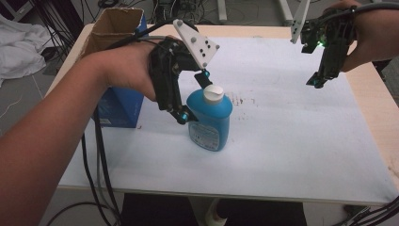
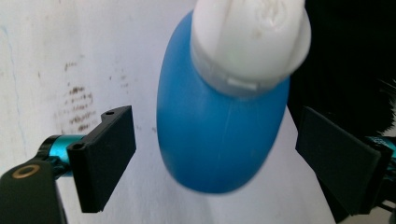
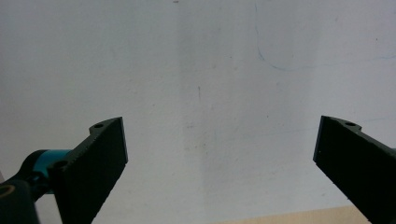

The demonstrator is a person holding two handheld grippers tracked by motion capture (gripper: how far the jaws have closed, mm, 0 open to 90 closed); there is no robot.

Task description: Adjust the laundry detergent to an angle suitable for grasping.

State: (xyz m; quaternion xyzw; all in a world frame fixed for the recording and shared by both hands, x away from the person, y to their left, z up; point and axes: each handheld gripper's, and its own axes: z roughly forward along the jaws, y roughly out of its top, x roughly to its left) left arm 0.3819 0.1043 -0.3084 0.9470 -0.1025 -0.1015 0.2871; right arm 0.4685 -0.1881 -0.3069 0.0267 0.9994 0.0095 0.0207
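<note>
Our left gripper straddled the upright blue bottle, jaws spread, untouching; our right gripper hung open.

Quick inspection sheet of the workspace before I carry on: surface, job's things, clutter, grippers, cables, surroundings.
Surface: white sheet over a wooden table, with dark smudges and faint pen marks.
Job's things: blue bottle with white cap, upright on the sheet.
Clutter: open cardboard box and a blue box at the left edge.
Grippers: left gripper open, jaws either side of the bottle, gaps showing; right gripper open, raised over bare sheet at far right.
Cables: black cables hang off the front left edge.
Surroundings: white cloth and more cables on the floor.
</note>
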